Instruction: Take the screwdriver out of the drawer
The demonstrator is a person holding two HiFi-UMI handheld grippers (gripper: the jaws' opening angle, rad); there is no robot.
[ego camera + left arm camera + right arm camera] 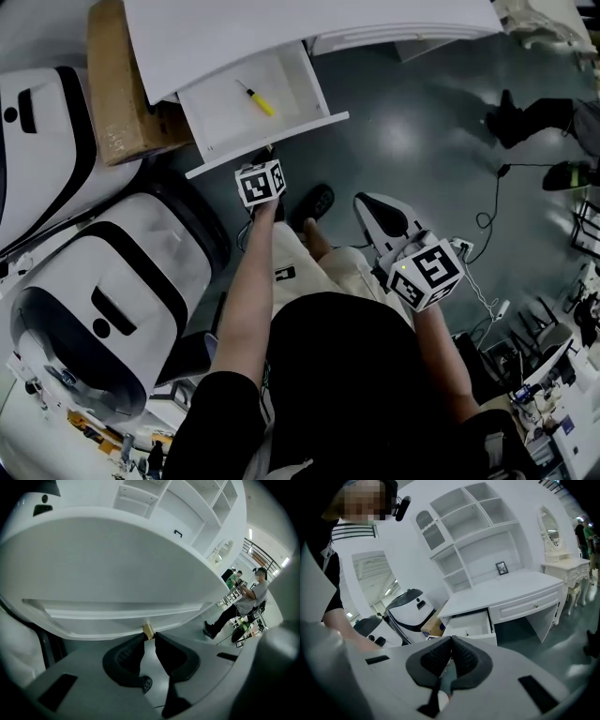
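Observation:
The white drawer (305, 89) stands pulled out from under the white desk (309, 23). In it lies the screwdriver (257, 99), with a yellow handle and a thin dark shaft. My left gripper (269, 150) is at the drawer's front panel. In the left gripper view its jaws (150, 635) are shut on the small gold drawer knob (148, 630). My right gripper (362, 200) hangs over the floor to the right, well short of the drawer, shut with nothing in it (451, 642). From there the open drawer (471, 624) shows ahead.
A cardboard box (117, 84) stands left of the drawer. Two large white-and-black machines (103, 309) (37, 141) crowd the left side. My black shoe (319, 202) rests on the grey floor. Cables (487, 220) trail at the right. A seated person (246, 599) is farther off.

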